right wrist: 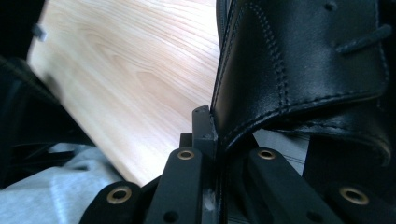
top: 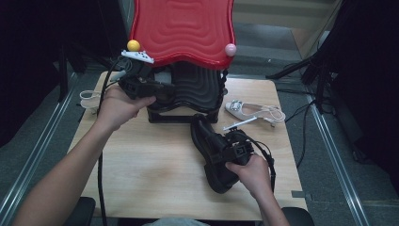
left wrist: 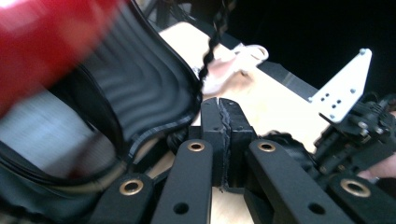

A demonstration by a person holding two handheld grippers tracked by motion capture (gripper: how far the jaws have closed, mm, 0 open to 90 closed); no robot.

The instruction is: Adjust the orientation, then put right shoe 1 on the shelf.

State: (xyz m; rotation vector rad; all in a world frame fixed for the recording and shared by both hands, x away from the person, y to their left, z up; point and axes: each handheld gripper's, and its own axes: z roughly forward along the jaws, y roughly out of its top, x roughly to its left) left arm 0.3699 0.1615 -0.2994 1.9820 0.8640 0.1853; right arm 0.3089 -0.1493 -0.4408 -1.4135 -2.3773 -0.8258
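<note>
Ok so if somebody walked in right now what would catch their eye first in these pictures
Most likely the big red wavy lid standing open at the far edge of the table, above a black ribbed case. Next, the black leather boot near the front right, its collar pinched in the right tongs. The left tongs are shut beside the case, and a white sandal lies at the right.

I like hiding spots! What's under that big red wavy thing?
Under the red wavy top sits a black ribbed shelf, with the left gripper at its edge, jaws closed. The red top covers the shelf's back, so anything there can't be seen.
</note>
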